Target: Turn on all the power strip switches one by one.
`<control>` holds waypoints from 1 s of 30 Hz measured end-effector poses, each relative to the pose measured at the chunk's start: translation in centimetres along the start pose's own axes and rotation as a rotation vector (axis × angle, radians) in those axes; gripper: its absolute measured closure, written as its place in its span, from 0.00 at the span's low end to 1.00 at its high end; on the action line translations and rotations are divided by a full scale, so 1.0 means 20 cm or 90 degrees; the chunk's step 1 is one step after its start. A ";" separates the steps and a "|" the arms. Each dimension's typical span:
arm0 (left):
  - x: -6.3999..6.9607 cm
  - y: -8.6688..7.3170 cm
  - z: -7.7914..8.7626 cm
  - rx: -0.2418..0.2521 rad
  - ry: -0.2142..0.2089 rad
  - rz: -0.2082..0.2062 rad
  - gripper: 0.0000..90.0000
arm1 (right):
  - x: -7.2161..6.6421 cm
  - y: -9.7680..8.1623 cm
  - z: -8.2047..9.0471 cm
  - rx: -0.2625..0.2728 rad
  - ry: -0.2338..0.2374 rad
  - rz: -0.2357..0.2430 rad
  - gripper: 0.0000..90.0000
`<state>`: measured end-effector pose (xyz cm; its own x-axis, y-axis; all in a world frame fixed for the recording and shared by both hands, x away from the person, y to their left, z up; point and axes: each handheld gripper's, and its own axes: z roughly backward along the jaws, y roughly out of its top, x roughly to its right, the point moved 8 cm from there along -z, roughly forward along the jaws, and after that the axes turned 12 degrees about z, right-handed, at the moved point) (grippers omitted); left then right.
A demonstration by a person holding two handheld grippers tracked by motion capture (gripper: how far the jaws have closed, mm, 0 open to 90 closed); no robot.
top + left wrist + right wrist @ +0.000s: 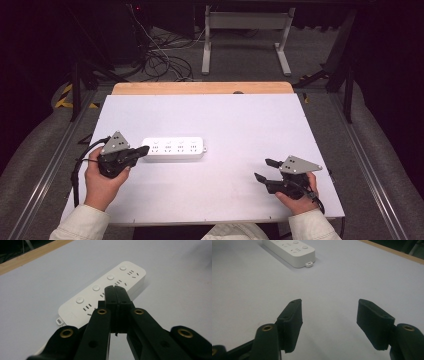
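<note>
A white power strip (173,148) with several sockets and round buttons lies flat on the white table top (235,120), left of centre. My left gripper (144,149) is shut, its two black pads pressed together with nothing between them, and its tips hover over the strip's left end. In the left gripper view the closed tips (115,290) sit above the power strip (100,293). My right gripper (264,170) rests near the table's front right, jaws wide apart and empty. The right gripper view shows its fingers (292,315) over bare table, with the power strip (289,251) far off.
A wooden strip (202,88) runs along the table's far edge. Beyond it stand a grey desk frame (245,35) and a tangle of cables (160,60) on the floor. Metal rails flank the table on both sides.
</note>
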<state>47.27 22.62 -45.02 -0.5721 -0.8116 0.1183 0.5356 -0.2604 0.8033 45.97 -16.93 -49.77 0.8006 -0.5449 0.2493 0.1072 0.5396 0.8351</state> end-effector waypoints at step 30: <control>-0.22 0.12 -0.30 -0.071 0.027 0.065 1.00 | -0.01 -0.02 0.02 0.003 0.005 -0.014 0.42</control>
<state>54.79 22.31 -47.13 -0.4860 -0.8574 0.1693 0.6564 -0.2302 0.7184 45.60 -17.26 -49.98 0.8025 -0.5515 0.2277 0.1219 0.5252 0.8422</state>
